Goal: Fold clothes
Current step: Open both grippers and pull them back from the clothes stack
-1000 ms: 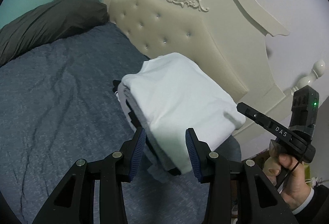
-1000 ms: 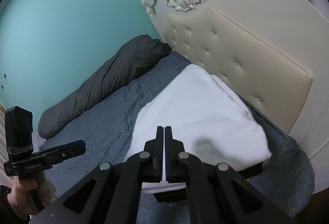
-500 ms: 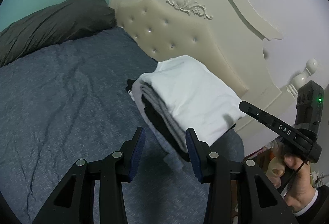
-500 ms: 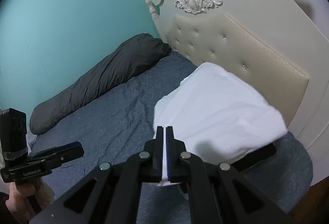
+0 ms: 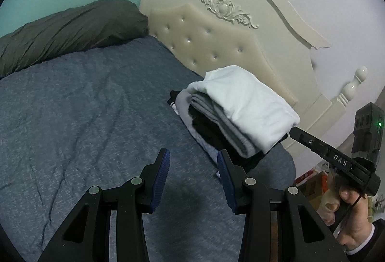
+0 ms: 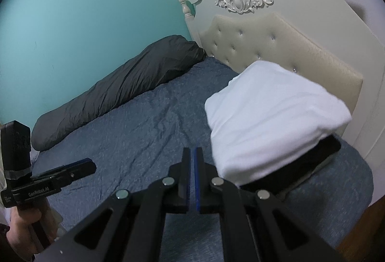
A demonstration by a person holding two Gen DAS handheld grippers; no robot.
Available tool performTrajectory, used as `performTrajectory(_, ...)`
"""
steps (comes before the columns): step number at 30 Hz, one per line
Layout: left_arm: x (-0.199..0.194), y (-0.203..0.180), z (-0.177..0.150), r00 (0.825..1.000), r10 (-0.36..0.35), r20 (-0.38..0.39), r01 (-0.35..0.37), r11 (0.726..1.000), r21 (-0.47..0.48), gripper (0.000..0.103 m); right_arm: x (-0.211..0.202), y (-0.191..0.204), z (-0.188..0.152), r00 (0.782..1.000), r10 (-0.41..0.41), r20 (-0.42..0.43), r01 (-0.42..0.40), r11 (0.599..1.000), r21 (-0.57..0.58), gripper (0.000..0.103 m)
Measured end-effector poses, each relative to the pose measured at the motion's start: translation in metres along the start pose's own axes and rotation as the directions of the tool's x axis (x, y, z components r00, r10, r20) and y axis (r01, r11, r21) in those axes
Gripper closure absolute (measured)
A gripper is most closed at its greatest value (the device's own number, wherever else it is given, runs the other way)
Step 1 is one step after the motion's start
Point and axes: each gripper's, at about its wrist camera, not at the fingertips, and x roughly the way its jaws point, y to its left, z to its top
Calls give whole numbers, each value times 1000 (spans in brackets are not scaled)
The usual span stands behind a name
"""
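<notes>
1. While the white folded shirt point(image 5: 250, 105) is topping the clothes stack point(image 5: 216, 127), it is hiding most lower layers; only grey and black edges are showing.
2. That soft stack is sitting at the bed's point(image 5: 84, 117) headboard-side corner, beside the tufted headboard point(image 5: 216, 45).
3. Left gripper point(image 5: 193, 165) is standing parted, empty; right gripper point(image 6: 191, 165) is pressed closed, empty.

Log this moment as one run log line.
stage: stacking done | folded clothes stack: on bed, white top | left gripper: open, empty | right gripper: shut, empty

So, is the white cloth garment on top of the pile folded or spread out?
Folded. The white cloth garment is a compact rectangle with a rounded doubled edge, lying on the pile of grey and black clothes by the cream tufted headboard.
</notes>
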Motion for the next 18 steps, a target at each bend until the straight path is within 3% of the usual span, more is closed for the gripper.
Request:
performTrajectory(10, -32, 16, -32, 1000, 4, 30, -5, 999, 33, 55, -14, 29, -39, 999, -16, 39, 18, 999, -31, 101)
performTrajectory(18, -72, 5, -61, 998, 16, 64, -18, 999, 39, 44, -50, 50, -69, 997, -17, 70, 21, 998, -56, 99)
